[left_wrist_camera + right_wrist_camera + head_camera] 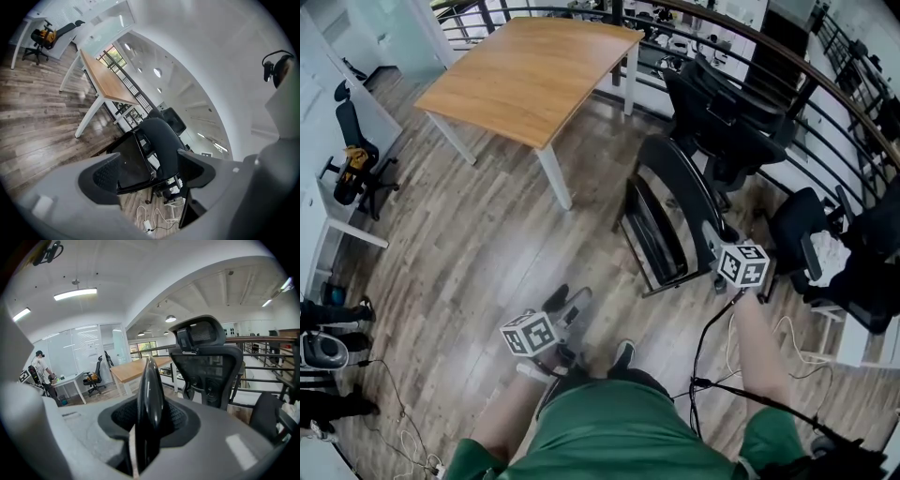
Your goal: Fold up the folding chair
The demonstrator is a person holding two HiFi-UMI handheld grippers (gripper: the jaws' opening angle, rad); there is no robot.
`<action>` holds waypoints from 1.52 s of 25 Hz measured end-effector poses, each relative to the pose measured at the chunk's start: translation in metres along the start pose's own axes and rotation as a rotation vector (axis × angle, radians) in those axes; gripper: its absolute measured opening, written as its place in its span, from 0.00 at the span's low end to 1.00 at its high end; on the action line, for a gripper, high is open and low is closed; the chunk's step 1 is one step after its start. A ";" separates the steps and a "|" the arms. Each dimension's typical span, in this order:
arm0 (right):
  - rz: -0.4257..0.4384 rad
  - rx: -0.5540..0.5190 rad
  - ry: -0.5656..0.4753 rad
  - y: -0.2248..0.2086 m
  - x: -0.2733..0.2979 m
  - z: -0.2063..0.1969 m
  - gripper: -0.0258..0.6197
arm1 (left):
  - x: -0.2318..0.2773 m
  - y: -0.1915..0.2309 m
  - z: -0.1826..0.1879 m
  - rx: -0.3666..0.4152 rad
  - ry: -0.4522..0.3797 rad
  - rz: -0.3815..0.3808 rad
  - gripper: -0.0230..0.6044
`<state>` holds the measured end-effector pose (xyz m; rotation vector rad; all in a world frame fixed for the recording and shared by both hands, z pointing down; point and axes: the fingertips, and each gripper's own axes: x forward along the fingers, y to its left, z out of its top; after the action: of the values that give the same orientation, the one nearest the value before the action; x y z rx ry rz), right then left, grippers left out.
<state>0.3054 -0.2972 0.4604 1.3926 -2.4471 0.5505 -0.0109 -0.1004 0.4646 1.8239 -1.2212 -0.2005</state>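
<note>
The folding chair [670, 220] was stood on the floor [487, 253] near the table [534, 75], its top edge clamped by the right gripper [150, 416]; the left gripper [149, 172] was held open and empty.

Left hand-held gripper [574, 305], carried on my bent left forearm [502, 412] close in front of my body: jaws apart, nothing between them. Right hand-held gripper [713, 236], on my outstretched right forearm [759, 347]: tilted slightly downward, jaws clamped on the folding chair's [675, 187] back rim.
</note>
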 end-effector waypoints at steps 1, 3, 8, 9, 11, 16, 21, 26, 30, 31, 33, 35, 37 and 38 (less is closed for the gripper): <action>-0.001 -0.002 0.000 0.002 0.000 0.000 0.24 | -0.003 0.001 0.002 0.004 -0.004 0.000 0.67; -0.006 -0.005 0.001 0.004 -0.001 -0.001 0.24 | -0.008 0.004 0.006 0.006 -0.015 0.004 0.67; -0.005 -0.007 0.004 0.011 0.002 -0.001 0.24 | -0.018 0.012 0.013 -0.001 -0.036 0.012 0.66; -0.007 -0.008 0.004 0.011 0.002 -0.001 0.24 | -0.020 0.013 0.013 -0.003 -0.037 0.013 0.66; -0.015 -0.012 0.005 0.011 0.000 -0.001 0.24 | -0.022 0.013 0.012 -0.007 -0.038 0.013 0.66; -0.019 -0.013 0.006 0.011 0.000 -0.001 0.24 | -0.027 0.015 0.007 -0.018 -0.039 0.021 0.66; -0.010 -0.010 0.011 0.012 0.001 -0.002 0.23 | -0.029 0.020 0.004 -0.031 -0.045 0.033 0.66; -0.012 -0.011 0.014 0.011 0.002 -0.002 0.23 | -0.030 0.022 0.005 -0.037 -0.047 0.039 0.66; -0.016 -0.014 0.014 0.010 0.001 -0.002 0.23 | -0.029 0.022 0.004 -0.037 -0.048 0.038 0.66; -0.016 -0.015 0.014 0.010 0.001 -0.002 0.23 | -0.029 0.023 0.004 -0.037 -0.048 0.039 0.66; -0.016 -0.017 0.012 0.012 0.001 -0.002 0.23 | -0.031 0.024 0.003 -0.039 -0.048 0.039 0.66; -0.014 -0.018 0.011 0.015 0.000 -0.002 0.23 | -0.033 0.025 0.003 -0.038 -0.047 0.039 0.66; -0.013 -0.017 0.011 0.018 -0.001 -0.001 0.23 | -0.034 0.025 0.002 -0.038 -0.045 0.039 0.66; -0.013 -0.017 0.010 0.019 -0.002 -0.001 0.23 | -0.035 0.025 0.002 -0.038 -0.044 0.040 0.66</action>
<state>0.2903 -0.2867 0.4572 1.3946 -2.4272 0.5317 -0.0453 -0.0757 0.4707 1.7691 -1.2749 -0.2408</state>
